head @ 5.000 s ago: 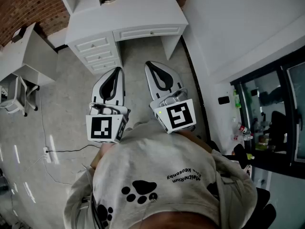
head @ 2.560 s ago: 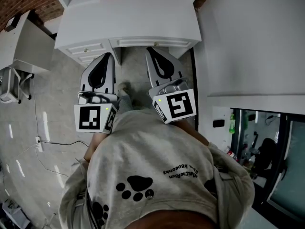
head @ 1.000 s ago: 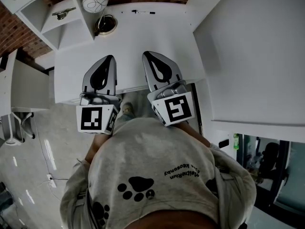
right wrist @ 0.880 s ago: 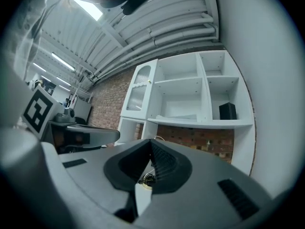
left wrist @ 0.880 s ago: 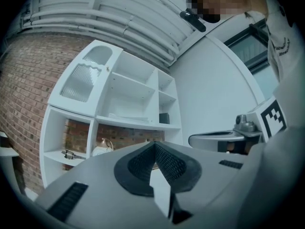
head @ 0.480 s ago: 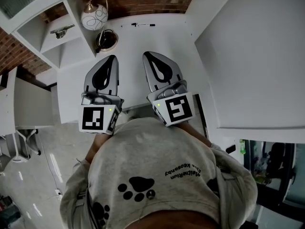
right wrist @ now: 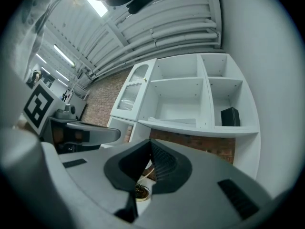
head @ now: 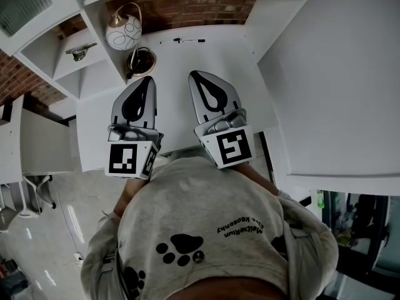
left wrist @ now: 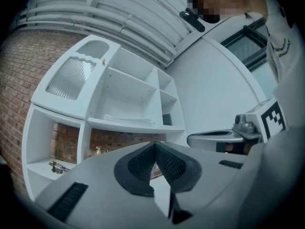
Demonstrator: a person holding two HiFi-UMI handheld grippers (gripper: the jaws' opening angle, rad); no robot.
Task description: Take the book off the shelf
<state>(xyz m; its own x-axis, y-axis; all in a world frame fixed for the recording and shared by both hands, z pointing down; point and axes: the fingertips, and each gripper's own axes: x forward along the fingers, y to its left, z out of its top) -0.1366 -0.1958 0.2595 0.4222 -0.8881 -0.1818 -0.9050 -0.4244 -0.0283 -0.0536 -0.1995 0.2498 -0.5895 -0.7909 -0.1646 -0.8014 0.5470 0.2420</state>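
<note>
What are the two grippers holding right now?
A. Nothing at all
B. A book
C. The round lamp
A: the left gripper and the right gripper each have their jaws closed together, with nothing between them.

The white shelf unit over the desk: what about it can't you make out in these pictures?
White shelf unit, upper compartments: cut off by the head view's top edge.
Dark upright block in the right compartment: too small in both gripper views to confirm a book.
Pale flat thing on the middle shelf: white on white, unidentifiable.
Round white lamp: globe hidden behind the right hand-held gripper in its view.
</note>
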